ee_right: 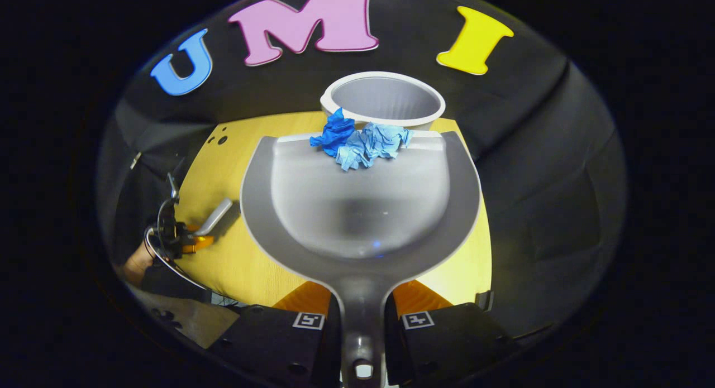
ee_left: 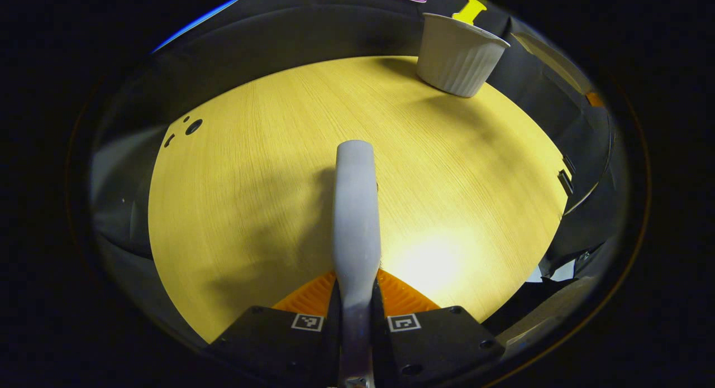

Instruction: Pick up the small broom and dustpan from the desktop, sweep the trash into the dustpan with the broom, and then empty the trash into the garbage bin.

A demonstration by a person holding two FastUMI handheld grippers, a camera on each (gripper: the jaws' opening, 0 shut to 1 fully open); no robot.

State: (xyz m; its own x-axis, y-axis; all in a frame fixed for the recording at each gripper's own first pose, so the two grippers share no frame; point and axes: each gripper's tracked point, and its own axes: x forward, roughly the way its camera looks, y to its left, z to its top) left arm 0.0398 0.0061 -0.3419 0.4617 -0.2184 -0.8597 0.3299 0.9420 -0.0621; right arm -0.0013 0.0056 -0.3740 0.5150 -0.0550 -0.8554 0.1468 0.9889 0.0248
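My right gripper (ee_right: 360, 304) is shut on the handle of a grey dustpan (ee_right: 357, 204) held above the wooden table (ee_right: 234, 259). Crumpled blue trash (ee_right: 360, 142) lies at the pan's front lip, right by the rim of the white ribbed garbage bin (ee_right: 385, 97). My left gripper (ee_left: 356, 298) is shut on the grey small broom (ee_left: 354, 209), which points forward low over the table (ee_left: 251, 181). The bin (ee_left: 458, 56) stands at the far right of the table in the left gripper view. In the right gripper view, the left gripper (ee_right: 190, 237) holds the broom (ee_right: 215, 216) off to the left.
Small dark holes (ee_left: 192, 125) mark the table's far left corner. Black cloth walls surround the table on all sides. A hand (ee_right: 134, 265) with cables holds the left gripper beyond the table's left edge.
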